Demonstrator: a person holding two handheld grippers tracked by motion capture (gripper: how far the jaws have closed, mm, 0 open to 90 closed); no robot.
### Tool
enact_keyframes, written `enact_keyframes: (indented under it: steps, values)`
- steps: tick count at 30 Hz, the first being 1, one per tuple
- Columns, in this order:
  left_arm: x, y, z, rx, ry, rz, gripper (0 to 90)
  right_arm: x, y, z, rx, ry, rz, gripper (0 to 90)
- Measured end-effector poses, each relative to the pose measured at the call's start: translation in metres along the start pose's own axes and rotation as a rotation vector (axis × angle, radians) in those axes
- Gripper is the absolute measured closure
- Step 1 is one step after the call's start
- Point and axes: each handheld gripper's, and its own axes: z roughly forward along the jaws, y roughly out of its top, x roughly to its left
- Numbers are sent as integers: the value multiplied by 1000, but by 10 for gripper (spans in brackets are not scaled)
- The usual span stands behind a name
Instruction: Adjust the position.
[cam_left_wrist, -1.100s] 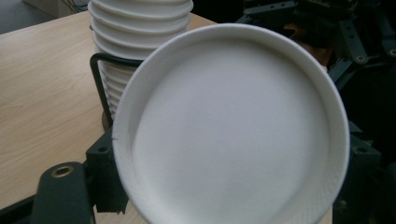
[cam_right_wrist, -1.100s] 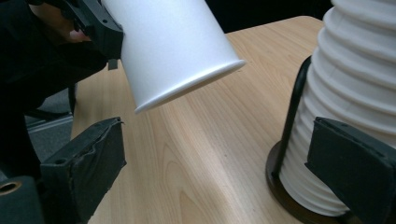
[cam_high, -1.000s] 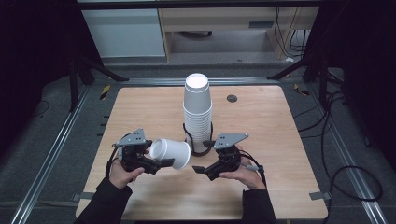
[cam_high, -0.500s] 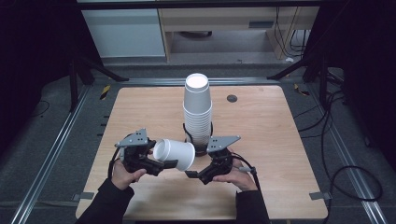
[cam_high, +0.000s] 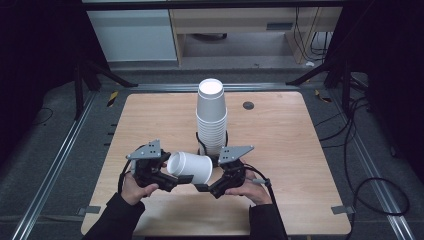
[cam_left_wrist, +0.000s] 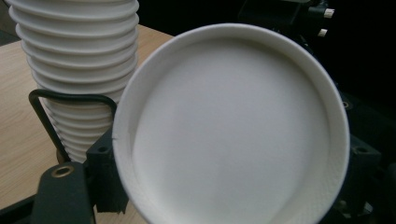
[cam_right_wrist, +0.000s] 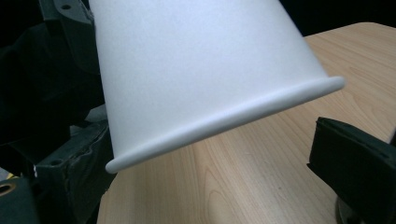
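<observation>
**One Cup Between Two Grippers: Handover Beside the Stack**

Landmark: the cup stack (cam_high: 212, 120), standing in its black wire holder (cam_left_wrist: 70, 100) on the table (cam_high: 280, 145).

1. Left of the stack's base, the left gripper (cam_high: 165, 176) grips a single paper cup (cam_high: 190, 167), which lies on its side off the table just in front of the stack.
2. Right of the base, the right gripper (cam_high: 206, 188) has its jaws spread, one on each side of the cup's rim end, not clamped.

Recommended: close the right jaws gently behind the rolled rim; thin paper likely crushes. Release left only once right holds.
</observation>
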Motion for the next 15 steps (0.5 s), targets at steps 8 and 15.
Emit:
enact_keyframes:
  steps: [8, 15]
  values:
    - [-2, 0, 4, 15, -16, 11, 190, 1, 1, 6, 2, 23, -14, 36]
    - [-3, -1, 6, 27, -24, 19, 190, 1, 1, 10, -2, 44, -27, 55]
